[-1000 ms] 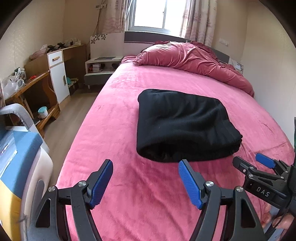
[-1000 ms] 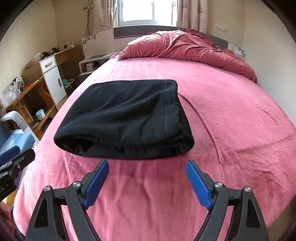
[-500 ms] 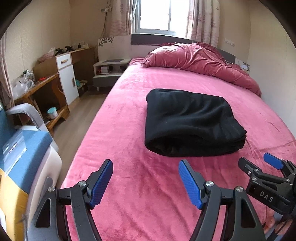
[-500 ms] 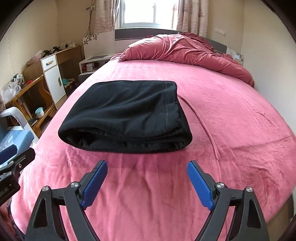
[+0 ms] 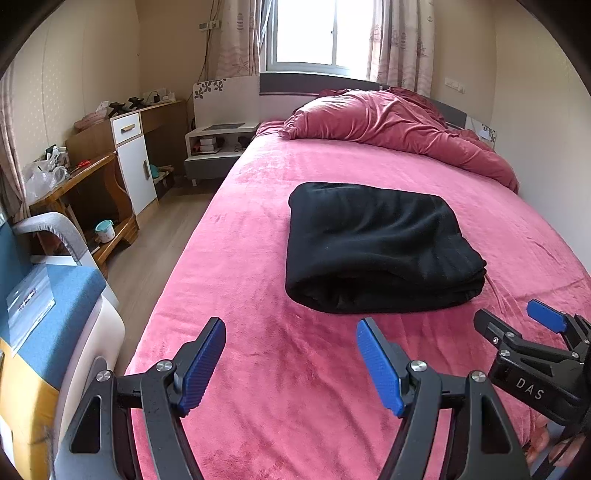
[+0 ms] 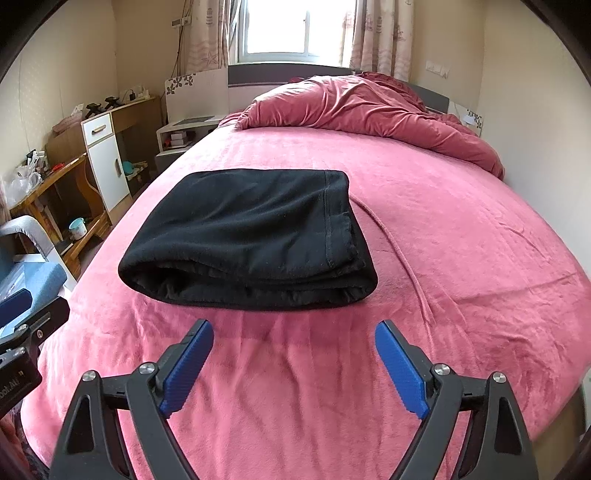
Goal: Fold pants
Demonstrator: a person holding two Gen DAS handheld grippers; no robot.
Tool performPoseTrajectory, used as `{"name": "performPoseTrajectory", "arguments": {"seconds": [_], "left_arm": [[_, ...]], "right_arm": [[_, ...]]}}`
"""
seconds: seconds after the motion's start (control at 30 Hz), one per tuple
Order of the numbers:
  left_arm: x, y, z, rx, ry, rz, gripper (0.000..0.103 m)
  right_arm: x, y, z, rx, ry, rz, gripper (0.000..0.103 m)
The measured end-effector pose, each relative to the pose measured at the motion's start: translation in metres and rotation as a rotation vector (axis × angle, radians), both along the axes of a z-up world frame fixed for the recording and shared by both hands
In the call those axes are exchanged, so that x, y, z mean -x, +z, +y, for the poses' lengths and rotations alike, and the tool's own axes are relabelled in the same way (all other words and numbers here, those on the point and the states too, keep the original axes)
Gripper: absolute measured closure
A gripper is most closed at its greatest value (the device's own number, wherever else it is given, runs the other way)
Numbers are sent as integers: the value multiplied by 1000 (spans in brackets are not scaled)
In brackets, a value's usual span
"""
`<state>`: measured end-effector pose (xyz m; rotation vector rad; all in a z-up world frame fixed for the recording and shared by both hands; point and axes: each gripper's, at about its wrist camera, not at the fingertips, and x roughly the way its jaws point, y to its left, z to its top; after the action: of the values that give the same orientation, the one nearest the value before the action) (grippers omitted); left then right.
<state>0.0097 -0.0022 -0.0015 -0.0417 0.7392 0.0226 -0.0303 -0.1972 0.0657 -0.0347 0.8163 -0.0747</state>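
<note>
Both grippers hover with jaws spread wide and nothing between them: the left gripper [image 5: 291, 354] and the right gripper [image 6: 294, 350] each point down over the near part of the pink bed [image 6: 461, 229], clear of the cloth. Black pants [image 6: 251, 236] lie folded into a thick rectangle in the middle of the bed, just beyond the blue fingertips [image 6: 192, 354], with the rounded fold facing the grippers. A crumpled pink duvet [image 5: 391, 125] is heaped at the far end under the window [image 5: 314, 33].
</note>
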Motion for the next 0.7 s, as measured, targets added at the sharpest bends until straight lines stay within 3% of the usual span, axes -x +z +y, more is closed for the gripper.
{"name": "performPoseTrajectory", "arguments": {"seconds": [0.7], "left_arm": [[2,1,1,-1,16,4,28]], "right_arm": [[3,1,-1,7,-5,-5,10]]}}
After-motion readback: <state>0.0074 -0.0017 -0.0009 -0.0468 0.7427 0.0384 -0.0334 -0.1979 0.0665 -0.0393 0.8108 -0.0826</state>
